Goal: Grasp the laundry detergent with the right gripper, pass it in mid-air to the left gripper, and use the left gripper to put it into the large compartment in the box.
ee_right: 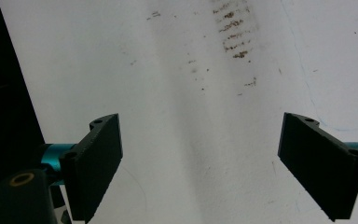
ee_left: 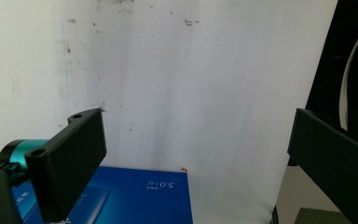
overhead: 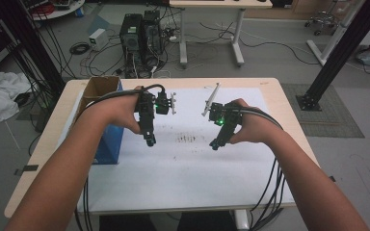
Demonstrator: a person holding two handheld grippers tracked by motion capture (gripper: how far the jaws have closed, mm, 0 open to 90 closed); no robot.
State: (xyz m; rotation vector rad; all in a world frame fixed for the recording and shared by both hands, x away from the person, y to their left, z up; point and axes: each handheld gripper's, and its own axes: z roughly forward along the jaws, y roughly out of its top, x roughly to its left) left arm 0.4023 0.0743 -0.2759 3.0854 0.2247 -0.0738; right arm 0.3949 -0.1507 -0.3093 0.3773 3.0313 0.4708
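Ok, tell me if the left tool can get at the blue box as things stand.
Probably yes. The left tool hangs open just beside the blue box, which stands at the white sheet's left edge. Nothing lies between them, and in the left gripper view the box sits right below the spread jaws.

In the high view, the blue box [overhead: 110, 139] at the table's left was partly covered by the person's left forearm, and its open cardboard top could not be seen into. The left gripper view cut the same box off at the bottom edge; its white print was too small to read. The brown marks [ee_right: 233, 32] in the upper part of the right gripper view were too smudged to make out.
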